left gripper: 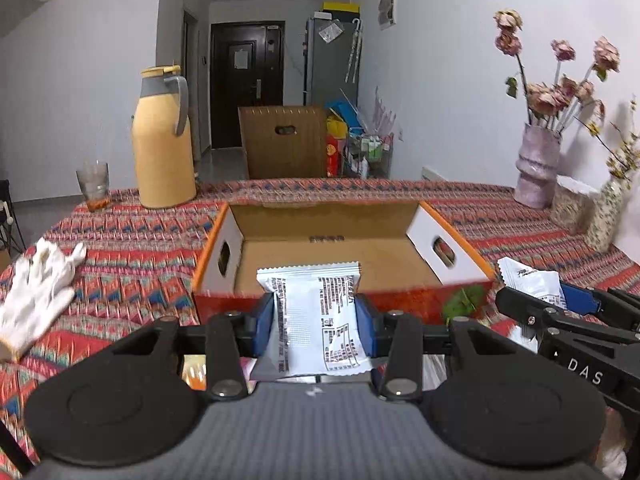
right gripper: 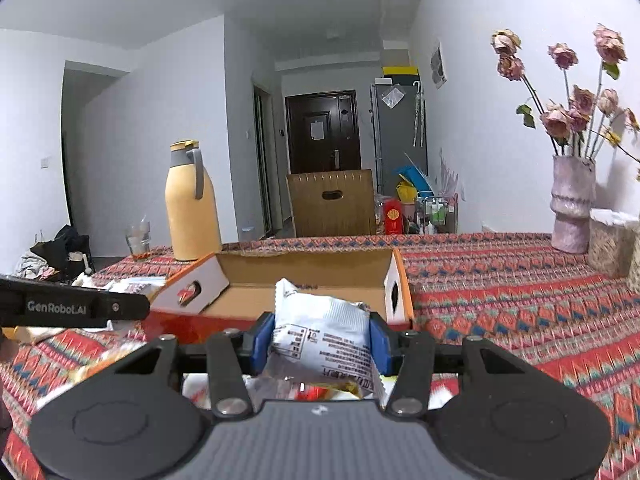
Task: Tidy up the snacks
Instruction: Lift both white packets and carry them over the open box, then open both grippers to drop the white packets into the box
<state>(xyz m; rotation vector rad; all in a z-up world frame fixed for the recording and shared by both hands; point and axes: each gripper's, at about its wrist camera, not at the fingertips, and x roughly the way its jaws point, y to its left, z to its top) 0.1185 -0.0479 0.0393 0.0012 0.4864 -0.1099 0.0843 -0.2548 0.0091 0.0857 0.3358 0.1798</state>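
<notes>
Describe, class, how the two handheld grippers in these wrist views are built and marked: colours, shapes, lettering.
The left gripper and right gripper match: black linkage arms with silver pivot bolts, blue finger pads, two round black discs and a grey ribbed body. White lettering marks their sides: "DAS" on the right one, "GenRobot.AI" on the left. No sleeve or cable shows.

Black hand-held gripper (left gripper: 316,316), blue pads (left gripper: 264,320)

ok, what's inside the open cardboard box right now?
The cardboard box shows only bare brown floor, no snacks visible. Its near strip is hidden by the front wall and by the snack packet held in the left gripper.
</notes>
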